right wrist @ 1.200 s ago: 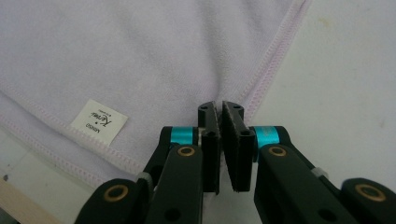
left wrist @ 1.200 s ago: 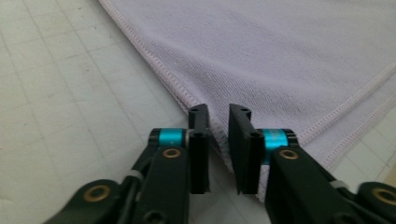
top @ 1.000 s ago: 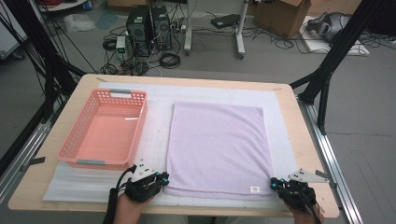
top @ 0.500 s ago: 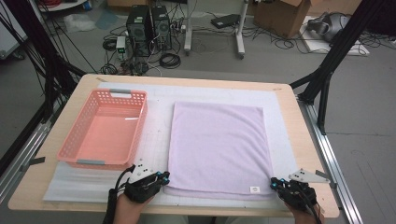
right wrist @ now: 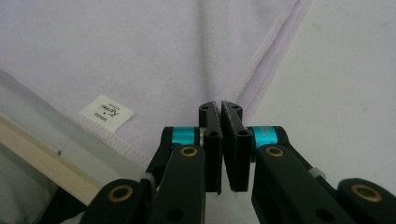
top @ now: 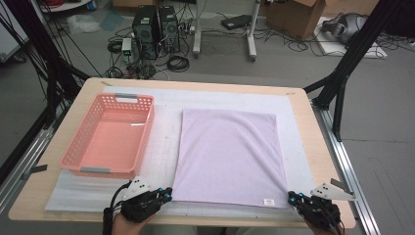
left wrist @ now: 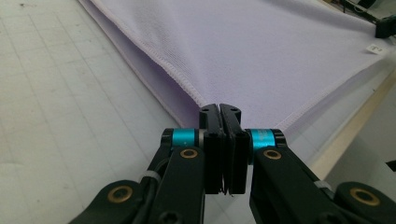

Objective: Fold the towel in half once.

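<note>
Counter (top: 313,147) mid-frame: lilac towel (top: 230,156) flat, unfolded. Left gripper (left wrist: 219,109) and right gripper (right wrist: 219,106) fingers clamped on its lower corners. Grasp done, fold and pink basket (top: 110,134) left.

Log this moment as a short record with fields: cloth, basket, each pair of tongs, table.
cloth: lilac towel spread flat on the white mat, small white label at its near right corner
basket: pink basket, left of the towel, apart from it, nothing inside
left tongs: shut on the towel's near left corner
right tongs: shut on the towel's near right corner
table: wooden table under the mat
</note>
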{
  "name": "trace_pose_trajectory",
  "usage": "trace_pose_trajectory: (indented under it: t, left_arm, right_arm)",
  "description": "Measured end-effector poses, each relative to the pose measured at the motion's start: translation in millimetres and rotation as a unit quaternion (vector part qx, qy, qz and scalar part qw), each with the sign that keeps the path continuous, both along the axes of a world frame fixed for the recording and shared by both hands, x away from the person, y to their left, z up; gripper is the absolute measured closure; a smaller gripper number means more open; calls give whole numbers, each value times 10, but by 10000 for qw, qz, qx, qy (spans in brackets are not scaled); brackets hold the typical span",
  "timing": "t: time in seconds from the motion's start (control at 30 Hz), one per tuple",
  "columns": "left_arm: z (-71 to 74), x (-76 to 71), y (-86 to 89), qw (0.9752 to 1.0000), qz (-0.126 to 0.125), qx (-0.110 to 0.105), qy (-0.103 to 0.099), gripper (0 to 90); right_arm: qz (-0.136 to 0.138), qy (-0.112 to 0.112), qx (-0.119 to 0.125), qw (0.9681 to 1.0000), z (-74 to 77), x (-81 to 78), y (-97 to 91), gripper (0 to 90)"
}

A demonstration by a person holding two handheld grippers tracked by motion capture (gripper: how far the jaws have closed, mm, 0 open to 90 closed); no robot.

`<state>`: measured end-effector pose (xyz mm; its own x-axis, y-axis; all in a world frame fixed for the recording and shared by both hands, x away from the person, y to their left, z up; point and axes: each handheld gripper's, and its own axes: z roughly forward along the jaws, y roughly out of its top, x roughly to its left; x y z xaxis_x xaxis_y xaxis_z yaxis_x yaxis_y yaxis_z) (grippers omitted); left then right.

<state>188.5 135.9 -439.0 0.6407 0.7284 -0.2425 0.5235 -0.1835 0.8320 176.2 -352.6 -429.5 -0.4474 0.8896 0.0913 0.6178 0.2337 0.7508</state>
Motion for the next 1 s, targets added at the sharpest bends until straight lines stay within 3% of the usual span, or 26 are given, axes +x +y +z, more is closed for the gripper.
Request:
trace_pose_trajectory:
  t: [0.07, 0.1, 0.13, 0.17, 0.37, 0.5, 0.67, 0.77, 0.87, 0.93, 1.0]
  left_arm:
    - [-30, -25, -15, 9999, -20, 118, -11, 866]
    - [-43, -14, -23, 9999, 20, 151, 18, 783]
    - [-48, 14, -27, 9999, 38, 132, 53, 692]
    - [-44, 31, -33, 9999, 62, 153, -33, 660]
    - [-31, 205, -74, 9995, 108, 30, -293, 587]
    - [-9, 334, -74, 9989, 71, -122, -458, 566]
    - [19, 511, -97, 9979, -22, -226, -609, 555]
    - [8, 593, -115, 9979, -6, -248, -592, 550]
    - [-1, 638, -112, 9981, -5, -253, -568, 543]
    - [-4, 640, -98, 9980, 5, -269, -570, 540]
    - [-4, 632, -81, 9978, 42, -287, -588, 539]
  right_arm:
    - [-24, 108, -30, 9999, -31, 10, 0, 814]
    - [-107, 123, -47, 9999, -47, 17, -1, 741]
    - [-150, 123, -20, 9998, -52, 25, -8, 732]
    - [-193, 54, 36, 9998, -43, 29, -20, 717]
    - [-377, -181, 161, 9990, -36, 118, -38, 738]
    - [-489, -239, 154, 9984, -67, 332, 5, 766]
    - [-791, -325, 202, 9961, -89, 717, 51, 766]
    - [-851, -198, 171, 9960, -152, 913, 95, 764]
    - [-829, -41, 230, 9963, -208, 1046, 112, 873]
    - [-781, -65, -31, 9969, -182, 1060, 117, 887]
    - [-1021, -177, -324, 9941, -149, 1037, 83, 888]
